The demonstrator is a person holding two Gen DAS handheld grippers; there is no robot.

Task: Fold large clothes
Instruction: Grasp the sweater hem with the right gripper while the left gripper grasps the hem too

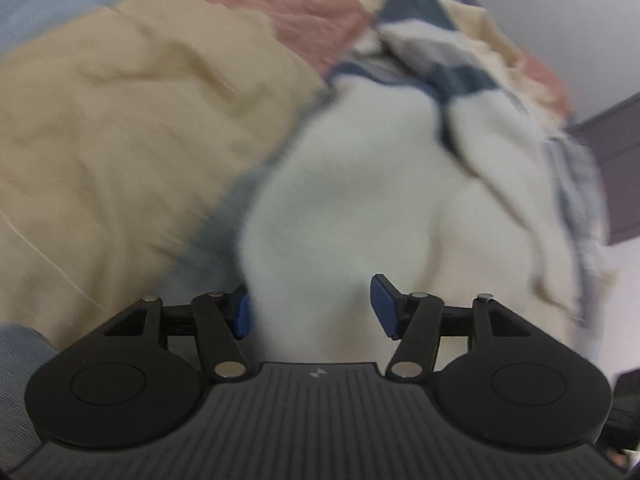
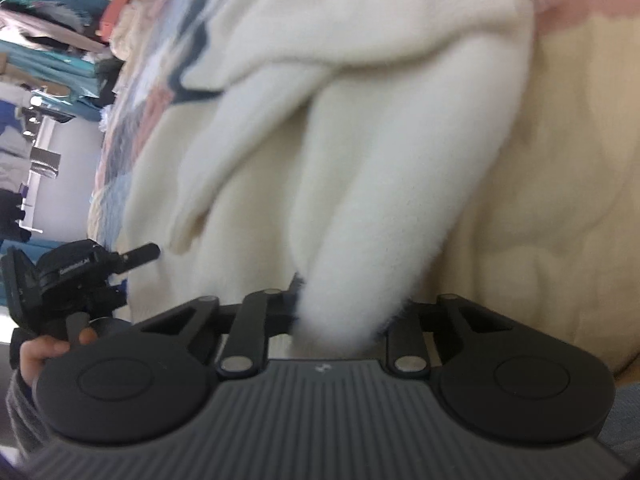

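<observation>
Patchwork bedding (image 1: 120,120) carries a rumpled, unfolded white fleece garment (image 1: 340,200): right tool (image 2: 340,320) clamps a fold, left tool (image 1: 310,310) stands apart around another.

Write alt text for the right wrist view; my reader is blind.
The right claw is shut on a fold of fluffy white garment lying on a beige quilt. At lower left, a hand grips the other black device; clothes hang beyond.

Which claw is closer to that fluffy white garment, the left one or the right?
Right. The right claw is clamped on a fold of the white garment; the left claw straddles the cloth with its pads apart.
</observation>
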